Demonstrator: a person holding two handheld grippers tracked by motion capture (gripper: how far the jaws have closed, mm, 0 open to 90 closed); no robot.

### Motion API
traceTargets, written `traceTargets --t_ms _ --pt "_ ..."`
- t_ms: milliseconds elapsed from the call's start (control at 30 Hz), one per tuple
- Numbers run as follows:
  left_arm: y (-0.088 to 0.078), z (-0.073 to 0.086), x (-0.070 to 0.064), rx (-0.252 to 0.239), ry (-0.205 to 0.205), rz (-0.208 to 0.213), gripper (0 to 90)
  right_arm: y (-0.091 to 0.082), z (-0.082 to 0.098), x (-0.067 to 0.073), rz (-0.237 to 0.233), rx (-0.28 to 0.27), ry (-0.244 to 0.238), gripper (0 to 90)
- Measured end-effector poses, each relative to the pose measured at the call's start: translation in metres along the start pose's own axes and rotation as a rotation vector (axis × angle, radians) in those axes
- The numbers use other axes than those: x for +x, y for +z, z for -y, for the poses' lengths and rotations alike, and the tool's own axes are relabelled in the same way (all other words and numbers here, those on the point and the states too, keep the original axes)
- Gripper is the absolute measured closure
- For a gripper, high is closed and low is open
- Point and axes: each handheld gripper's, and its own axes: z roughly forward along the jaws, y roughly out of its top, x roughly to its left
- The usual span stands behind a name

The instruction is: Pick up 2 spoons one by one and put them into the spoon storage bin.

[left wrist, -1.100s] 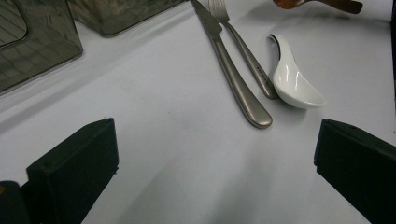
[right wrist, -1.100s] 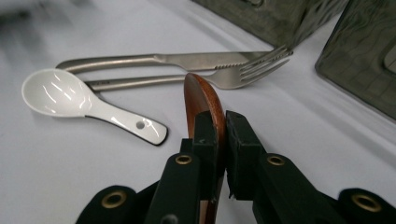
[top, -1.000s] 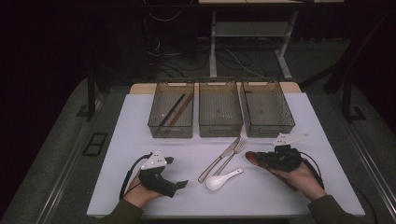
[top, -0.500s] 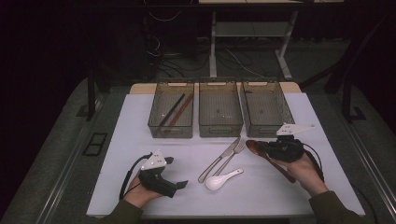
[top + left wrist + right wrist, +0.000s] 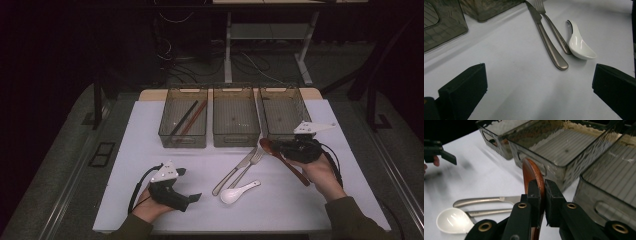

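3 bins: left bin [image 5: 183, 123] already loaded with chopsticks [image 5: 186, 119]; middle bin [image 5: 236, 116] and right bin [image 5: 283, 112] bare.
Left to sort: knife [image 5: 233, 172], fork [image 5: 247, 167], white spoon [image 5: 238, 192] — all lying on the table [image 5: 150, 150].
In hand: wooden spoon [image 5: 531, 173] is clamped by the right gripper [image 5: 543, 195], raised just before the right bin.
Left gripper [image 5: 192, 199]: jaws spread wide, nothing held — rested low on the table.

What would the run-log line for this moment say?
right gripper: shut on wooden spoon, near bins | left gripper: open, empty | knife, fork, white spoon: on table
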Motion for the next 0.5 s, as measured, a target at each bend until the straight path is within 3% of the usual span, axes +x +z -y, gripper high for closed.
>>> traceTargets --t_ms 500 --pt "0.0 0.001 0.001 0.003 0.015 0.0 0.0 0.019 -0.03 -0.003 -0.005 -0.041 -0.019 82.9"
